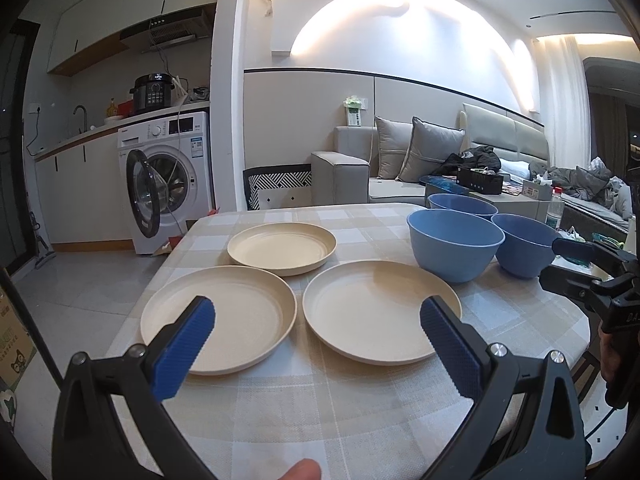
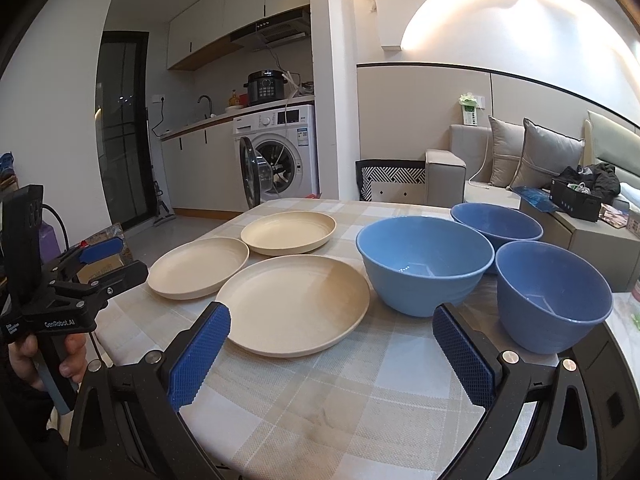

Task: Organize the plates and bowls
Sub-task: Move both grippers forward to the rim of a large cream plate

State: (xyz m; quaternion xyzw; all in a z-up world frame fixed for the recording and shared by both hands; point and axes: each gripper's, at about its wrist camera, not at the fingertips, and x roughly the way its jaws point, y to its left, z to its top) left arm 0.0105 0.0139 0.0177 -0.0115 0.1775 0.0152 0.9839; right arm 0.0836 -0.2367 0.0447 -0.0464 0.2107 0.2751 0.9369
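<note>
Progress: by the look of it nothing is sorted yet; all 6 pieces lie singly on the checked bench (image 2: 320,392), none stacked.
Plates: 3 cream plates sit on the left half of the bench: the near-left plate (image 1: 218,318), the near-right plate (image 1: 380,310) just beside it, and the far plate (image 1: 282,248) behind the gap between them. Their rims look close together; whether any touch I cannot tell.
Bowls: 3 blue bowls stand upright on the right half: the light blue bowl (image 2: 424,264) nearest the plates, a darker bowl (image 2: 554,300) at the near right, and a third bowl (image 2: 496,222) behind, partly hidden by the other 2.
Left gripper (image 1: 318,332): jaws spread wide and empty, hovering over the near edges of the 2 near plates.
Right gripper (image 2: 332,344): jaws also wide apart, holding nothing, between the near-right plate and the darker bowl.
Left to do: presumably pile the plates into 1 stack and nest the bowls.
Hard to see: the bench's near edge is cut off by the gripper bodies; a fingertip intrudes at the bottom of the left view.
</note>
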